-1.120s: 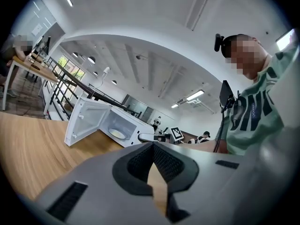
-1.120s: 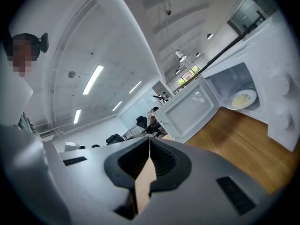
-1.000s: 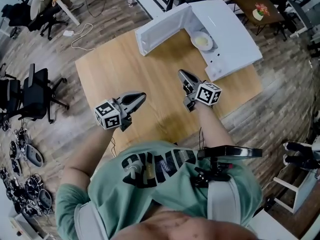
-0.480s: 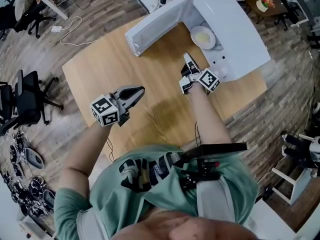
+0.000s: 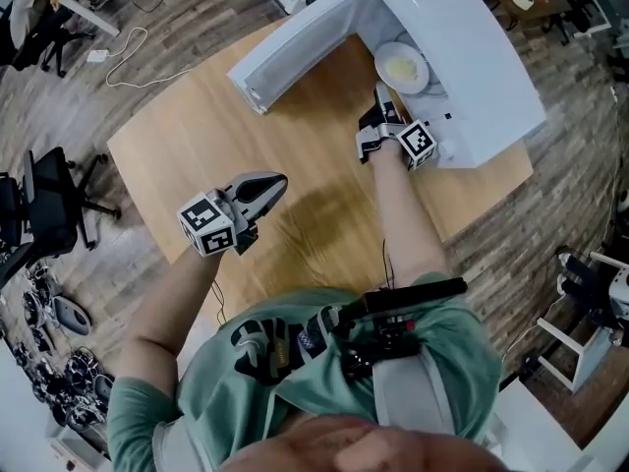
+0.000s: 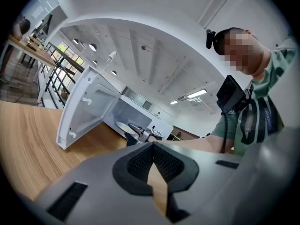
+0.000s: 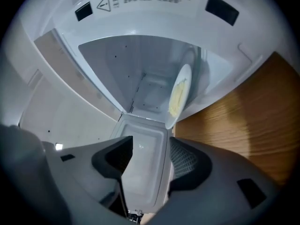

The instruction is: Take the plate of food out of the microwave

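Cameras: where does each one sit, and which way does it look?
Head view: on the person's head, looking steeply down at the wooden table, open microwave and plate of food; shows both arms, left gripper, right gripper.
Left gripper view: on the left gripper, looking across the table at the microwave door; shows its shut jaws and the right arm.
Right gripper view: on the right gripper, looking into the microwave; shows only its jaws, just been opening, nothing between.
Head and right gripper views share the plate of food.

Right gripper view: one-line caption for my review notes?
Right claw, jaws just opening with nothing between them, faces the plate of food inside the open microwave.
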Demonstrator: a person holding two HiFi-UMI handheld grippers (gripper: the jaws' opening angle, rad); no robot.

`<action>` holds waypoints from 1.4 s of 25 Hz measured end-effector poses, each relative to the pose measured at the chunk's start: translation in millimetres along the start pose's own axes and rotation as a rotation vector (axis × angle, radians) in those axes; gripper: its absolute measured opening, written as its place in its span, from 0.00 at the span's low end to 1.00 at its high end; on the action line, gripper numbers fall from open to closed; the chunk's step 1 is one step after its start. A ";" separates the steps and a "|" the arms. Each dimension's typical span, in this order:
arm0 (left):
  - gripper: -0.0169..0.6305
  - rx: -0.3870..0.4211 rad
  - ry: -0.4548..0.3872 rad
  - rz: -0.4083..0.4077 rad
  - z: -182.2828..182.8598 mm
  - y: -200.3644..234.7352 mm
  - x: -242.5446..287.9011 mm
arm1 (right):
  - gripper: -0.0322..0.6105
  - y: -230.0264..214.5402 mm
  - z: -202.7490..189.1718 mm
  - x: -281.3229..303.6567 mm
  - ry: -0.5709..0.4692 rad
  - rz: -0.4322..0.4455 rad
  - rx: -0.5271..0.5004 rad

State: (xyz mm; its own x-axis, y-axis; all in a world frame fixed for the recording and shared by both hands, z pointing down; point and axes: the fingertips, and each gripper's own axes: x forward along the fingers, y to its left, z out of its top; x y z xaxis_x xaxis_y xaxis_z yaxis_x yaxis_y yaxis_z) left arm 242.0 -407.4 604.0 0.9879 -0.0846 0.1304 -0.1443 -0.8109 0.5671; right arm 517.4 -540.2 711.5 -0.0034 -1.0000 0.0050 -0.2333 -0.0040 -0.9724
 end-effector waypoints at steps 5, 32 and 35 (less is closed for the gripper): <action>0.03 -0.010 -0.001 0.000 0.0 3.5 2.1 | 0.41 -14.3 6.1 8.9 -0.062 -0.029 0.047; 0.03 -0.071 -0.022 0.028 -12.9 25.8 -8.3 | 0.33 -60.3 48.3 35.7 -0.281 -0.135 0.150; 0.03 -0.079 -0.023 0.029 -16.3 23.9 -10.8 | 0.13 -57.7 40.0 34.7 -0.234 -0.147 0.150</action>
State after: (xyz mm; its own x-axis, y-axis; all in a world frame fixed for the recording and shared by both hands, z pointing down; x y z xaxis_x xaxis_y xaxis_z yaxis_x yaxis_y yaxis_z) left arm 226.9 -416.5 629.5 0.9841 -0.1219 0.1293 -0.1763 -0.7600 0.6255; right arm 569.6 -574.8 758.4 0.2473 -0.9625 0.1112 -0.0688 -0.1319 -0.9889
